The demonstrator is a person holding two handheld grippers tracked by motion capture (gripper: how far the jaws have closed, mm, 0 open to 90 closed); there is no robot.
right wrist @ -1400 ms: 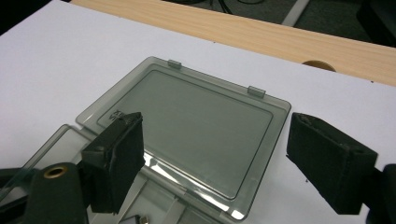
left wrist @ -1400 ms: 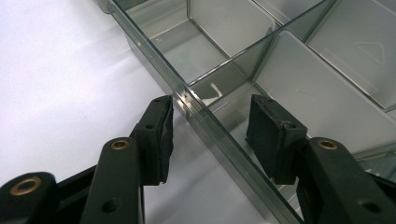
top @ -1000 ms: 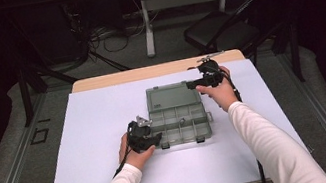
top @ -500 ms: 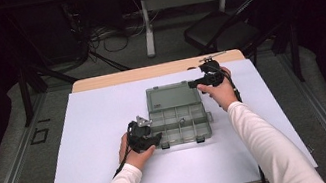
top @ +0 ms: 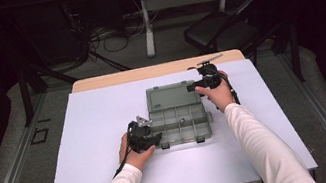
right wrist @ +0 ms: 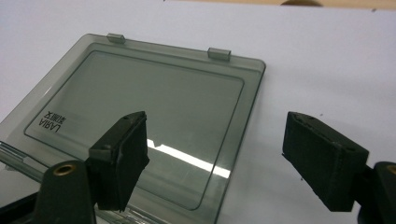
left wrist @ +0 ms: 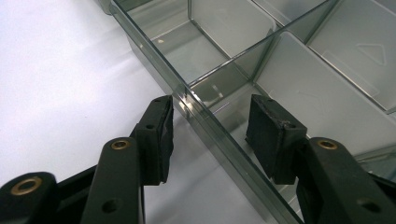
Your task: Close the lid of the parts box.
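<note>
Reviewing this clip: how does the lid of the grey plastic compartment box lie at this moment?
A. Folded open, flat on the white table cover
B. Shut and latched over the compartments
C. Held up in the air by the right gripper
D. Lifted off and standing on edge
A: the lid lies flat on the white table cover, hinged back behind the box, whose compartments are uncovered; the right gripper stands open above the lid's edge.

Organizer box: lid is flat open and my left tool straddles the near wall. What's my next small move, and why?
Probably bring the right tool over the free edge of the lid and close on it. Its jaws stand open with nothing pressed between them, beside the lid's corner, and the lid lies flat on the table behind the box. The left tool straddles the box's wall, pads apart from it, placed to steady it.
</note>
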